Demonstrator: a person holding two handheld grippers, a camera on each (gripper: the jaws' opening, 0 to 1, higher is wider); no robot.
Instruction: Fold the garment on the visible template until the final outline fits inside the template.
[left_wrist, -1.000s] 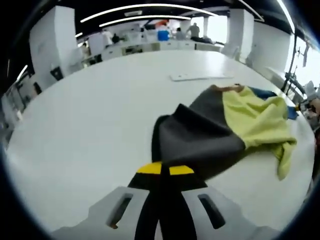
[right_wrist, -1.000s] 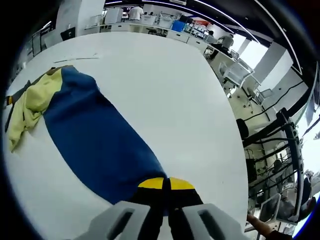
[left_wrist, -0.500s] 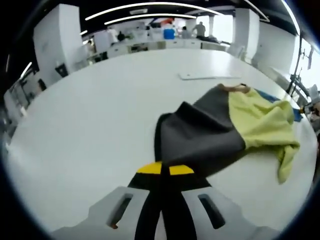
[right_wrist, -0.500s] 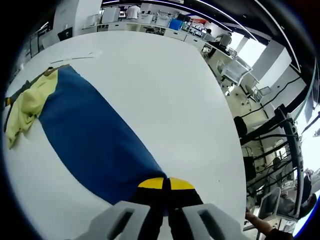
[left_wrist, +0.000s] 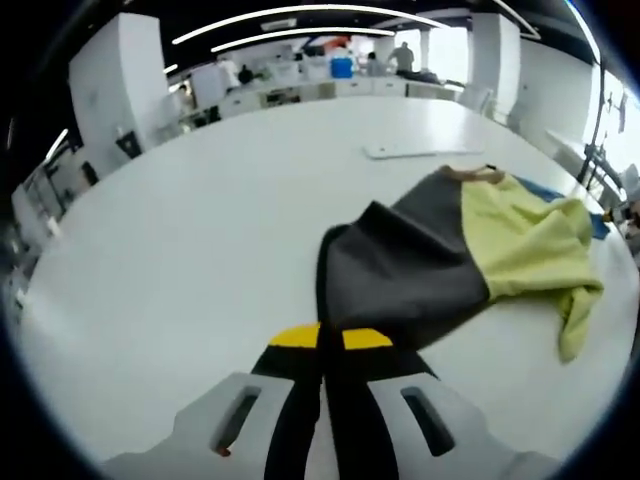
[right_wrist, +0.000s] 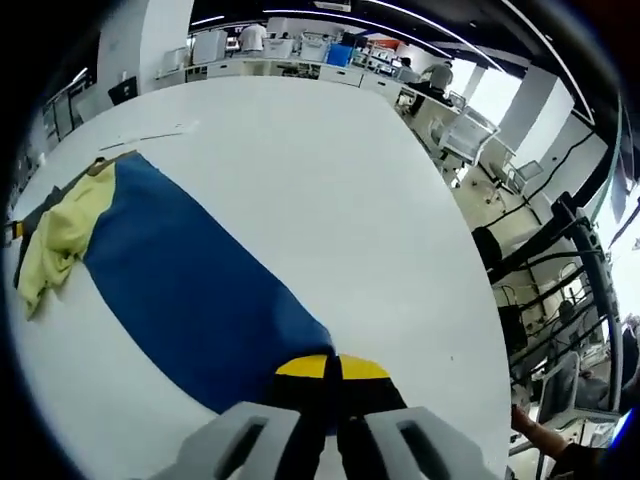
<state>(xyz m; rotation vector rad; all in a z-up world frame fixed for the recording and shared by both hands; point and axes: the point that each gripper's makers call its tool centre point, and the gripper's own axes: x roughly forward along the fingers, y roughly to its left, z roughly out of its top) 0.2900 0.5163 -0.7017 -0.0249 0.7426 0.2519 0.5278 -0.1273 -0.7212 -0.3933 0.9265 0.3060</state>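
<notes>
A garment of dark grey, yellow-green and blue panels lies spread on a white table (left_wrist: 180, 240). In the left gripper view its grey panel (left_wrist: 405, 270) runs into my left gripper (left_wrist: 330, 345), which is shut on the grey edge; the yellow part (left_wrist: 525, 245) lies crumpled beyond. In the right gripper view the blue panel (right_wrist: 190, 285) stretches from my right gripper (right_wrist: 333, 372), shut on its near corner, away to the yellow part (right_wrist: 55, 235) at the far left. A thin white flat sheet (left_wrist: 415, 150) lies on the table past the garment, also seen as a sheet (right_wrist: 150, 135) in the right gripper view.
The white table (right_wrist: 330, 200) extends wide around the garment. Past its right edge stand chairs and black frames (right_wrist: 540, 270). Desks with a blue bin (left_wrist: 342, 68) and people line the far wall. A person's hand (right_wrist: 540, 435) shows at the lower right.
Both views have shifted slightly as the hands moved. The blue panel looks pulled a bit straighter and flatter. Both grippers keep their hold.
</notes>
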